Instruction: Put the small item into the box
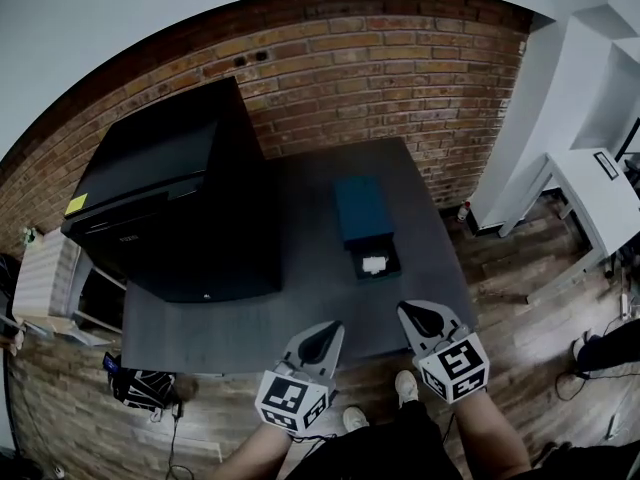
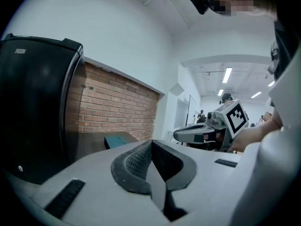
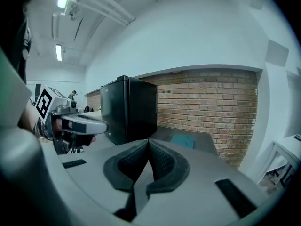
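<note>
A teal box (image 1: 362, 208) lies on the dark grey table (image 1: 300, 298), its lid swung back toward the brick wall. A small white item (image 1: 374, 264) rests in the box's open dark tray (image 1: 390, 268). My left gripper (image 1: 325, 336) and right gripper (image 1: 418, 318) hover side by side over the table's near edge, short of the box. Both are shut with nothing between their pads. In the left gripper view its jaws (image 2: 151, 144) meet, with the teal box (image 2: 120, 139) far ahead. The right gripper (image 3: 148, 142) is likewise closed and empty, and the box (image 3: 183, 140) lies beyond it.
A black mini fridge (image 1: 170, 198) fills the table's left half. A brick wall (image 1: 400, 58) runs behind the table. White furniture (image 1: 590, 178) stands at the right on a wooden floor. A bag (image 1: 145, 388) lies on the floor at the lower left.
</note>
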The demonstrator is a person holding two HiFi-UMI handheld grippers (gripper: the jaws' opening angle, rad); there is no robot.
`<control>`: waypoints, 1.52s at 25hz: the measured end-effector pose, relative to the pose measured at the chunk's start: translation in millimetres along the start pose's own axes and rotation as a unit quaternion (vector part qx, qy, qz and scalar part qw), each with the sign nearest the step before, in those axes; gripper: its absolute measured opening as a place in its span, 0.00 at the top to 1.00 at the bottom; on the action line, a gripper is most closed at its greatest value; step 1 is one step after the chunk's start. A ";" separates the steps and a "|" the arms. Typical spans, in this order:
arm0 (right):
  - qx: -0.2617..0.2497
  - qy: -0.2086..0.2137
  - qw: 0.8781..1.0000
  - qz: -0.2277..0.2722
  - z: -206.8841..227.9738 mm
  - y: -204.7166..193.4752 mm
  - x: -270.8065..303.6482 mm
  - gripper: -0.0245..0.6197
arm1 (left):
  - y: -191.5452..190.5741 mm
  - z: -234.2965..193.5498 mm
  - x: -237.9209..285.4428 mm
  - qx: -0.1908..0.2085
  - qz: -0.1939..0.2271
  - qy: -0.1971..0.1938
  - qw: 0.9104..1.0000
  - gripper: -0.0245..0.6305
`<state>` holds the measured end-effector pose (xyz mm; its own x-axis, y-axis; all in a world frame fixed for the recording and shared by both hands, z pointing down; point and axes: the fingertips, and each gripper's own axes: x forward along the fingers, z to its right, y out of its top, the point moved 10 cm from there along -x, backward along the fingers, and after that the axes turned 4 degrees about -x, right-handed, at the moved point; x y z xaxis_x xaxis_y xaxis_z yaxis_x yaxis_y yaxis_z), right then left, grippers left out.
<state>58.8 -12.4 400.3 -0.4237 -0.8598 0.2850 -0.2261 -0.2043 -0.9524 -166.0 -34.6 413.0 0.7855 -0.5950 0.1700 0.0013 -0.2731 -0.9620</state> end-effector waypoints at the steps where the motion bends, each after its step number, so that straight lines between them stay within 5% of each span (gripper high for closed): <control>1: 0.002 -0.002 1.000 0.002 -1.2 0.9 -2.2 0.94 | 1.2 2.4 -0.1 0.009 0.002 -0.004 1.000 0.91; 38: 0.005 0.069 0.997 0.037 72.8 -8.1 -56.1 0.94 | 2.8 94.8 44.6 0.015 0.007 0.071 0.997 0.91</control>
<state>148.3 3.4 384.2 -0.5561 -0.7999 0.2258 -0.1818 -0.1480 -0.9721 -72.3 9.8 397.7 0.6906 -0.6999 0.1822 0.0111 -0.2416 -0.9703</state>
